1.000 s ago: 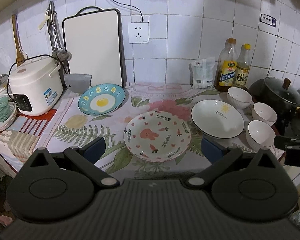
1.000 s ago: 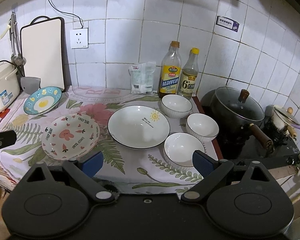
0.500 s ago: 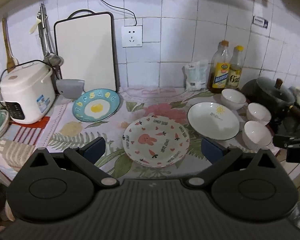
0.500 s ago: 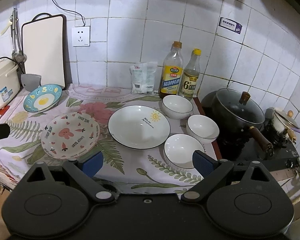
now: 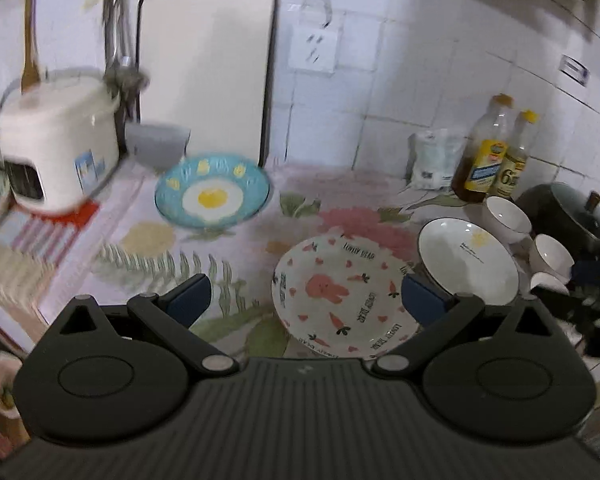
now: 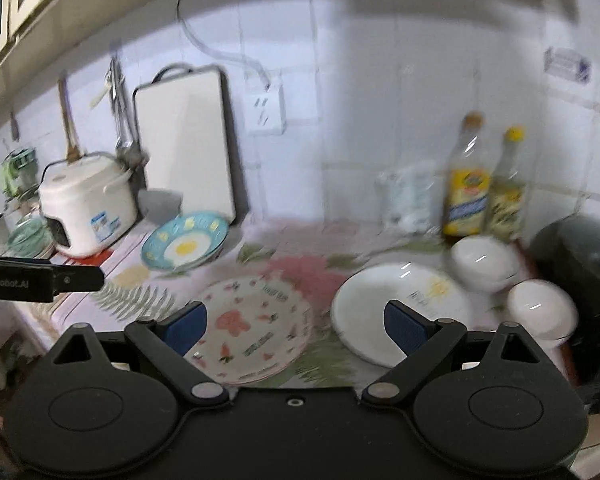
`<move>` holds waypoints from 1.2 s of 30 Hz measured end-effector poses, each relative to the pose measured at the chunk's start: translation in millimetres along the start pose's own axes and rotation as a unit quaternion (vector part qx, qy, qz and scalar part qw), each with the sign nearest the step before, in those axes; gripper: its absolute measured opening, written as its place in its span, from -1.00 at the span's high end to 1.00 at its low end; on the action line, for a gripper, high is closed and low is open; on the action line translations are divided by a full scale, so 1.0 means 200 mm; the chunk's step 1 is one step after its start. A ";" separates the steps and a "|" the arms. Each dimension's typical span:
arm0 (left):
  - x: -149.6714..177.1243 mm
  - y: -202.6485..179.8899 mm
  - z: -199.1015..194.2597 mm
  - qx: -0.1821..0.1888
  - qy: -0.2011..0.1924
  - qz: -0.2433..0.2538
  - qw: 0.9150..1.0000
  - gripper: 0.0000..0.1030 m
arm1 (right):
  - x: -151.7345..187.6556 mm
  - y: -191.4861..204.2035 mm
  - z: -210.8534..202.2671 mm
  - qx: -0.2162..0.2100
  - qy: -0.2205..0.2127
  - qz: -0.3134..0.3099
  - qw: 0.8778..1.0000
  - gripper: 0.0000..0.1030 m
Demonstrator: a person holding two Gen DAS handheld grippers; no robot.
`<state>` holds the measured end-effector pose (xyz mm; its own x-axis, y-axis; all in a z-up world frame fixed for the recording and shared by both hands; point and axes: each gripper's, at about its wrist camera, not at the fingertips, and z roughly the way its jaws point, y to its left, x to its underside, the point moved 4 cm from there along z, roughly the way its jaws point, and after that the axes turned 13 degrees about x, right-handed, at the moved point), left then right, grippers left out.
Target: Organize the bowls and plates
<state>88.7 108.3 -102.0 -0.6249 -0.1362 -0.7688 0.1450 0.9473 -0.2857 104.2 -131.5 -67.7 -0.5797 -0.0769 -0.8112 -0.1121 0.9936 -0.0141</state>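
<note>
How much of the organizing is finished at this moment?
Nothing looks done: the blue plate, rabbit plate, white plate and bowls lie apart, unstacked. Nothing is in hand: the left gripper and right gripper are open. All stacking remains.

Both wrist cameras look forward and slightly down over the counter edge toward the tiled wall. The left view faces the rabbit plate (image 5: 342,300) closely. The right view (heavily blurred) sits back, sharing that plate (image 6: 256,332) and the egg plate (image 6: 184,246).
</note>
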 end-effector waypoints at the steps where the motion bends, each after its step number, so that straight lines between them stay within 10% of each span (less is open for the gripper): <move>1: 0.01 0.04 0.04 -0.001 0.002 -0.015 1.000 -0.96 | 0.01 0.02 0.06 -0.011 0.004 -0.005 1.000 -0.84; 10: 0.14 0.18 0.41 -0.028 0.027 -0.037 0.999 -0.94 | 0.21 0.08 0.44 -0.061 0.044 0.035 0.997 -0.82; 20: 0.24 0.26 0.73 -0.019 0.071 -0.060 0.996 -0.40 | 0.36 0.05 0.75 -0.069 0.112 0.080 0.988 -0.61; 30: 0.28 0.33 0.84 -0.008 0.104 -0.093 0.990 0.67 | 0.39 0.08 0.87 -0.072 0.145 0.075 0.984 0.42; 36: 0.29 0.37 0.85 0.013 0.097 -0.132 0.986 0.68 | 0.40 0.04 0.89 -0.077 0.156 0.101 0.980 0.55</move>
<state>193.5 121.8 -265.1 -0.7785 -0.3169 -0.5417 -0.0249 0.8781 -0.4779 201.7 -115.5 -236.4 -0.8186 0.0747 -0.5695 -0.0754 0.9690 0.2355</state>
